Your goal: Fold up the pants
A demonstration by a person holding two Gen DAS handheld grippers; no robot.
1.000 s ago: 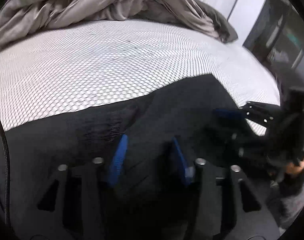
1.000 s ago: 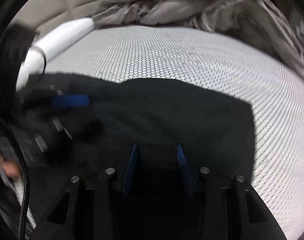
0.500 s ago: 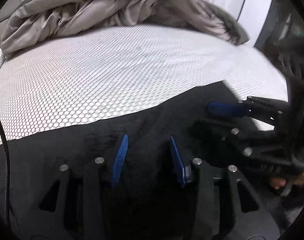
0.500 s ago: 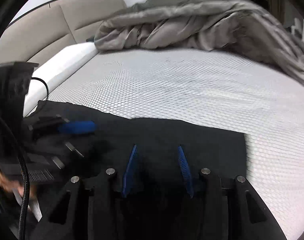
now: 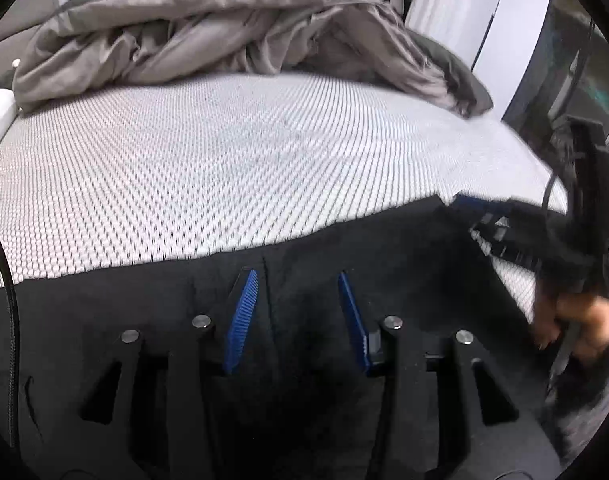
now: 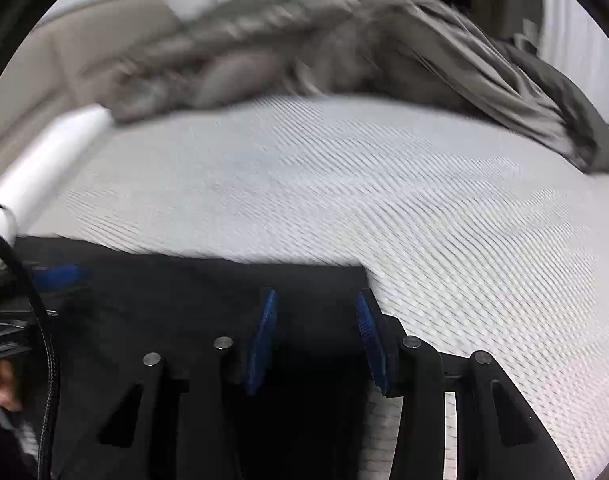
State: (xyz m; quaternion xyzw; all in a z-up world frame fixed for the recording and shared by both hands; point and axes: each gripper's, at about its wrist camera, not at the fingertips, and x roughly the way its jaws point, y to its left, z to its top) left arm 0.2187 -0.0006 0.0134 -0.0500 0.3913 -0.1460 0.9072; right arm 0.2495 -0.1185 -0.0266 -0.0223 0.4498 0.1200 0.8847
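Black pants (image 5: 384, 248) lie flat across the near part of a white honeycomb mattress (image 5: 224, 168). My left gripper (image 5: 296, 276) hovers over them, its blue pads apart, a seam of the fabric showing in the gap. My right gripper (image 6: 315, 294) is over the pants' (image 6: 184, 292) far right corner, also with its pads apart and dark cloth beneath. Neither pair of pads visibly presses on the cloth. In the left wrist view, a blue finger (image 5: 470, 203) of the right gripper is at the pants' right edge, with the person's hand (image 5: 576, 312) behind it.
A crumpled grey duvet (image 5: 224, 28) is heaped along the far side of the mattress (image 6: 424, 200). A white padded edge (image 6: 48, 160) runs along the left. Black cables (image 5: 8, 300) hang at the left of both views. A wide stretch of bare mattress lies beyond the pants.
Both grippers have lifted and tilted up, so more mattress and duvet show and the pants' far edge sits lower in each view. The right gripper has shifted toward the pants' right corner.
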